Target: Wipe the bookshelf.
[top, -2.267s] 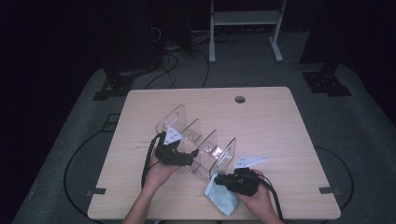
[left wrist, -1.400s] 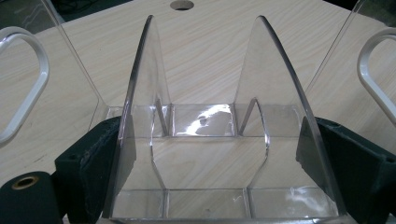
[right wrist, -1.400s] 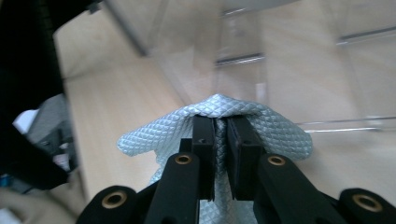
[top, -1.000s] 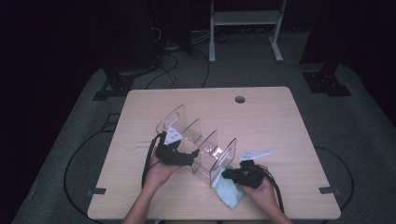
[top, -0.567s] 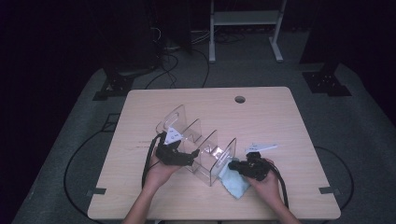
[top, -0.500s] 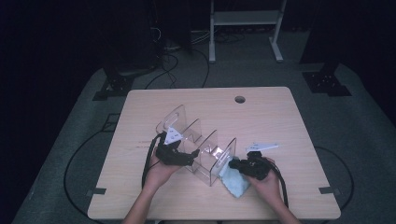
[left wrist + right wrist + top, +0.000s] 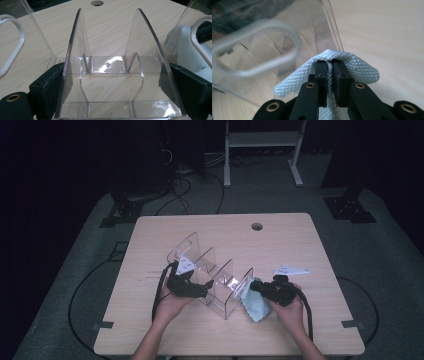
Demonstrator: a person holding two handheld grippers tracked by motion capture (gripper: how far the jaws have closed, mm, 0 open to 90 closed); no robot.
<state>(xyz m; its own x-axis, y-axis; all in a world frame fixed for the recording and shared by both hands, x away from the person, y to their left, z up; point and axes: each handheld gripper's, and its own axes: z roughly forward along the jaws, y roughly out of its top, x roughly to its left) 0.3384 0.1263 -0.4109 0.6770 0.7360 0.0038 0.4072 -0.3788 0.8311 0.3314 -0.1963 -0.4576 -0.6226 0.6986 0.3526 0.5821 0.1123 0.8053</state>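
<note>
A clear acrylic rack [image 7: 216, 272] with upright dividers stands mid-table. My left gripper [image 7: 202, 287] clamps its near left part; in the left gripper view the black jaws flank the rack [image 7: 107, 75] on both sides, pads against its walls. My right gripper [image 7: 255, 287] is shut on a light blue cloth [image 7: 253, 306], which hangs against the rack's right end panel. In the right gripper view the jaws [image 7: 330, 67] pinch a fold of the quilted cloth [image 7: 357, 68] just in front of the clear panel with its oval handle cutout [image 7: 262, 47]. The cloth [image 7: 185, 50] also shows through the rack.
The light wooden table [image 7: 290, 245] has a round cable hole [image 7: 257, 226] near its far edge. Cables trail from both grippers toward the front edge. Beyond the table, a white stand [image 7: 262, 140] and black cables lie on the dark floor.
My right gripper has carried the cloth up off the table front and leftward to the rack's right end panel. The left gripper and the rack have stayed put.
</note>
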